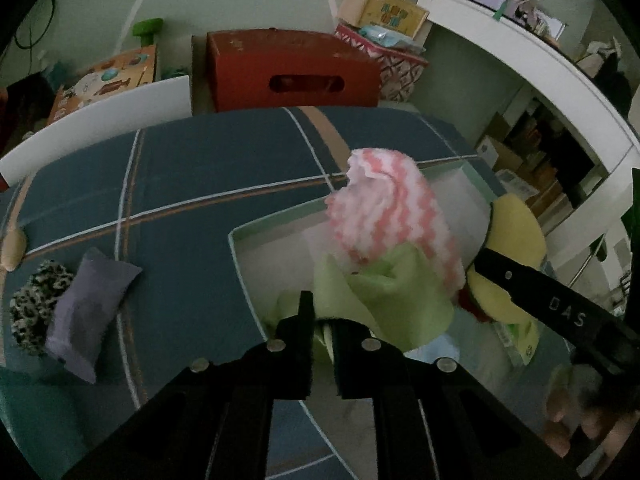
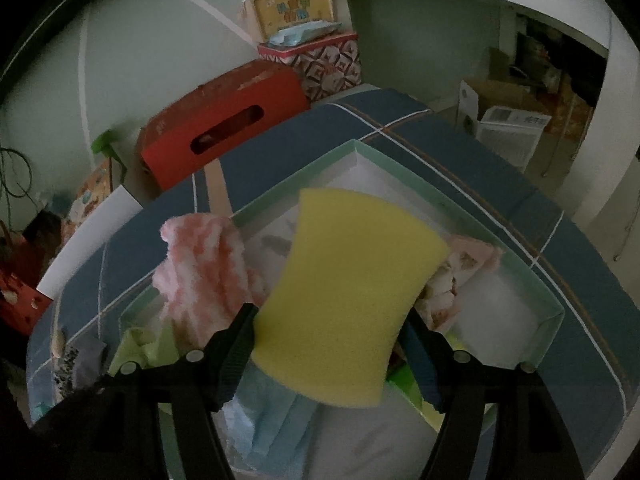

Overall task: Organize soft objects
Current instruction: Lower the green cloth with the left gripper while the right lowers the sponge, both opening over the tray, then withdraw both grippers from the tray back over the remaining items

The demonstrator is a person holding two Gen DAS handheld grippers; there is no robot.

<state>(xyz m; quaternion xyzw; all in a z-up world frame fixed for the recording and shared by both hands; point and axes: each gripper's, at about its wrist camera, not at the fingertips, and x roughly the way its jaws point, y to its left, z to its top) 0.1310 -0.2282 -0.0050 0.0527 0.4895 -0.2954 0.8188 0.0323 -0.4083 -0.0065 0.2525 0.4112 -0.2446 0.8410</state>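
A pale-green-rimmed box (image 2: 400, 168) sits on a blue plaid bed (image 1: 180, 184). Above it, the right gripper (image 2: 328, 344) clamps a yellow sponge (image 2: 352, 280); the left gripper (image 1: 322, 320), jaws nearly together, pinches green and pink-striped cloths (image 1: 392, 240)

The bed cover (image 1: 192, 184) lies bare between the box (image 1: 240, 264) and the far edge, so a gripper could pass there. Near the left edge, a purple pouch (image 1: 90, 312) and a spotted scrunchie (image 1: 36, 308) touch each other and take that room. Inside the box, a pink-white cloth (image 1: 392, 216), a green cloth (image 1: 400, 304), a blue cloth (image 2: 272, 424) and a yellow sponge (image 2: 352, 292) fill the near part; its far corner (image 2: 356, 160) is free. A red crate (image 1: 288, 72) stands beyond the far edge.
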